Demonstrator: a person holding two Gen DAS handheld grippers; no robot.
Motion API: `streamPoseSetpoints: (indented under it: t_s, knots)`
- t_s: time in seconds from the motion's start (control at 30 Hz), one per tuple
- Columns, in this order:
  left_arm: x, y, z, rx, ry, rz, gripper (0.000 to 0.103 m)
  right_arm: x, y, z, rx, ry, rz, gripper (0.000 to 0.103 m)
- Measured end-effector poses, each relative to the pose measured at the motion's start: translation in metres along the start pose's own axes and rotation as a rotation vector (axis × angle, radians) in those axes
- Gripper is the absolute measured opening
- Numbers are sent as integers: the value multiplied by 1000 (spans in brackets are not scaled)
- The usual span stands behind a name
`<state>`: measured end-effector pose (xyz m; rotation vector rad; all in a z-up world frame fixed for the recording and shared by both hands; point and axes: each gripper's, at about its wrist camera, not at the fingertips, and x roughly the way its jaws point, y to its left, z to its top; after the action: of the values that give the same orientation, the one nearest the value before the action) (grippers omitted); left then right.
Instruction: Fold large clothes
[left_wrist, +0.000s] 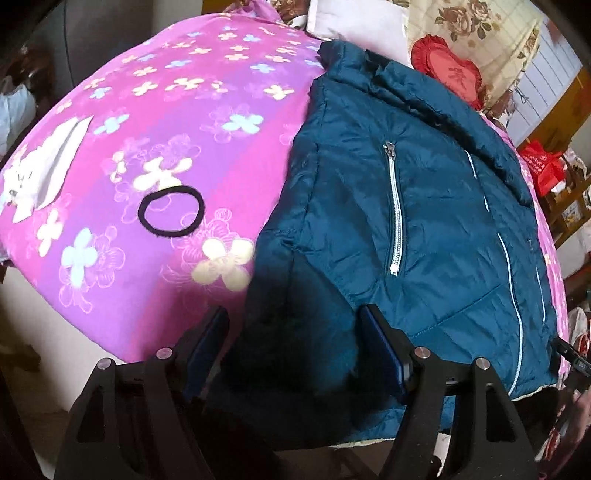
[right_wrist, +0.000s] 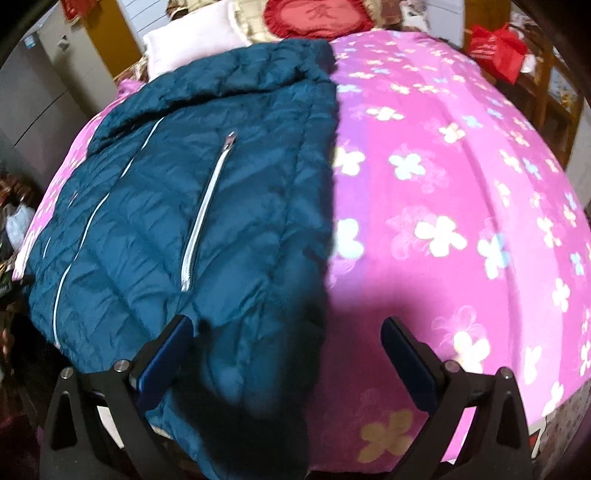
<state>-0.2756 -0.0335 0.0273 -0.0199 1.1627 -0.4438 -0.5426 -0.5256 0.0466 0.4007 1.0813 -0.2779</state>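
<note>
While the jacket (left_wrist: 424, 229) lies on the bedspread (left_wrist: 177, 122), both grippers (left_wrist: 295, 321) (right_wrist: 286, 332) gape wide, empty.

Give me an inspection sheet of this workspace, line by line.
Surface: pink floral bedspread covers the bed.
Job's things: teal puffer jacket lies front up, white pocket zipper closed.
Clutter: black hair tie and a white plush toy on the bedspread.
Grippers: left gripper open at the jacket's hem edge; right gripper open over its other edge.
Cables: nothing seen.
Surroundings: red heart cushion, white pillow, red bag beside the bed.
</note>
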Motion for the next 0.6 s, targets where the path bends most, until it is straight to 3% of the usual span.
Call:
streamPoseSetpoints:
  t_s: [0.17, 0.27, 0.33, 0.6]
  knots:
    - [3, -7, -1, 25, 3, -3, 56, 11, 12, -8, -23, 30, 119, 103]
    - [4, -13, -3, 65, 12, 9, 56, 13, 28, -12, -81, 10, 136, 97]
    - [4, -14, -3, 73, 11, 13, 56, 14, 37, -11, -121, 13, 150, 84]
    - [6, -17, -4, 82, -2, 34, 56, 14, 35, -6, -129, 3, 186, 61]
